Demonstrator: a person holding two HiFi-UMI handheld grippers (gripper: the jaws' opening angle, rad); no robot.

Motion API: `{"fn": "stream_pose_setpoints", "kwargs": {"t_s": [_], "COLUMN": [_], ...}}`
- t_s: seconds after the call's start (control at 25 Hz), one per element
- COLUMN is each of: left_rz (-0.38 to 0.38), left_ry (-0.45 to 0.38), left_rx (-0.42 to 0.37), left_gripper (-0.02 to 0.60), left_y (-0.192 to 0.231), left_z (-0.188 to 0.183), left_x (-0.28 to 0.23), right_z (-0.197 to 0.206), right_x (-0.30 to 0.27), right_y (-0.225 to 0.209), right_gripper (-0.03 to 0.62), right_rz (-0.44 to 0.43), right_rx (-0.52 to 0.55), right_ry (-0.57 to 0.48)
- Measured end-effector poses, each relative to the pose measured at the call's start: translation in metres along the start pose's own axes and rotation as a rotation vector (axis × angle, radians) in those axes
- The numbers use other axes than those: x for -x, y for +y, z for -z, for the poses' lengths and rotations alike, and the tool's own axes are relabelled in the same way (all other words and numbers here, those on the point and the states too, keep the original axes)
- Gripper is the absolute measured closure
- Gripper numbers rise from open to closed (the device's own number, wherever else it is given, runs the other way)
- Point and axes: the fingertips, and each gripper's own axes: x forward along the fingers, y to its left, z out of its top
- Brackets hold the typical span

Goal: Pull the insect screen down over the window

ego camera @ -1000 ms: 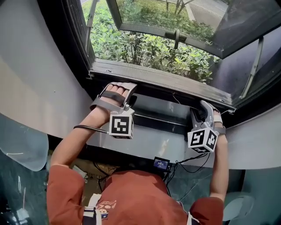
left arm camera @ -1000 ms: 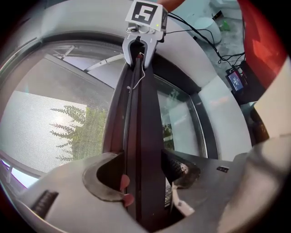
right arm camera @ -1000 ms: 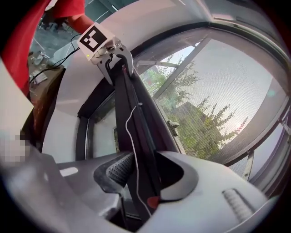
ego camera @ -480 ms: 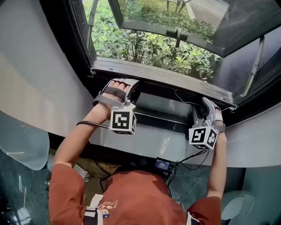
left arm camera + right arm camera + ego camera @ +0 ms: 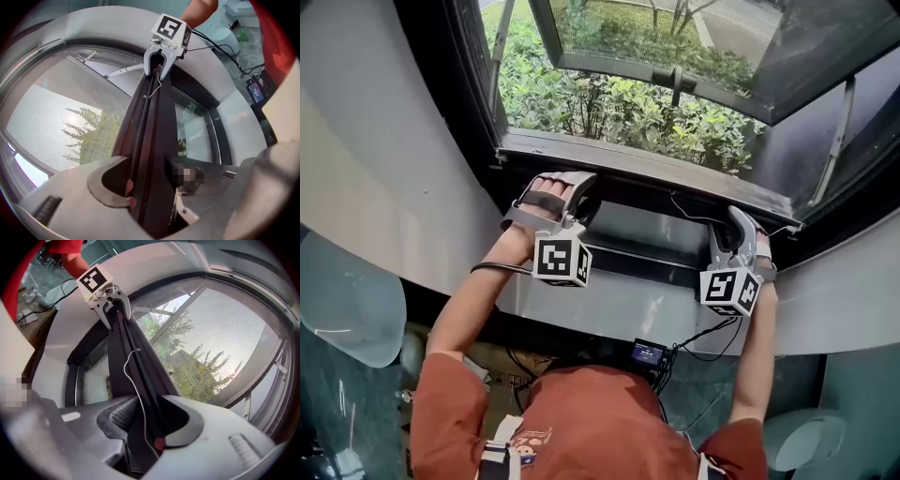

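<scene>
The insect screen's dark bottom bar (image 5: 656, 199) lies low, just inside the window sill (image 5: 628, 161). My left gripper (image 5: 577, 193) grips its left end and my right gripper (image 5: 737, 221) its right end. In the left gripper view the bar (image 5: 150, 122) fills the gap of the left gripper (image 5: 150, 201), whose jaws have just been closing onto it; the right gripper (image 5: 157, 61) shows at the far end. In the right gripper view the right gripper (image 5: 147, 427) clamps the bar (image 5: 136, 376). The mesh (image 5: 220, 333) stretches above it.
Beyond the sill the glass sash (image 5: 675, 80) stands swung outward over green shrubs (image 5: 619, 103). A white ledge (image 5: 619, 309) lies under my hands. A thin white cord (image 5: 129, 376) runs along the bar. A small device with cables (image 5: 645, 352) hangs below the ledge.
My left gripper has rolled a little and shifted slightly along the bar. The right gripper has kept its place on the bar.
</scene>
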Motion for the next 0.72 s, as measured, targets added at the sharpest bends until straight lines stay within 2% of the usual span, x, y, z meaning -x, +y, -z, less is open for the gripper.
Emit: {"fn": "stream_pose_setpoints", "kwargs": {"t_s": [0.16,0.32,0.6,0.72], "left_rz": [-0.043,-0.096,-0.175,-0.188], "left_ry": [-0.041,-0.077,-0.143,-0.167], "left_rx": [0.097,0.226,0.489,0.577], "left_gripper": [0.347,0.348,0.348,0.348], "left_y": [0.003,0.009,0.009,0.003], "left_z": [-0.002,-0.003,-0.006,-0.009], "left_x": [0.007,0.016,0.035,0.043], "right_z": [-0.006,-0.016,-0.023,-0.023], "right_x": [0.006,0.015,0.033,0.038], "right_y": [-0.003,-0.01,-0.009,-0.006], "right_gripper": [0.434,0.434,0.434,0.434], "right_rz": [0.051,0.099,0.101,0.115], "right_rx": [-0.033,-0.123,-0.225,-0.265], "right_ry": [-0.05,-0.1,-0.135,-0.151]}}
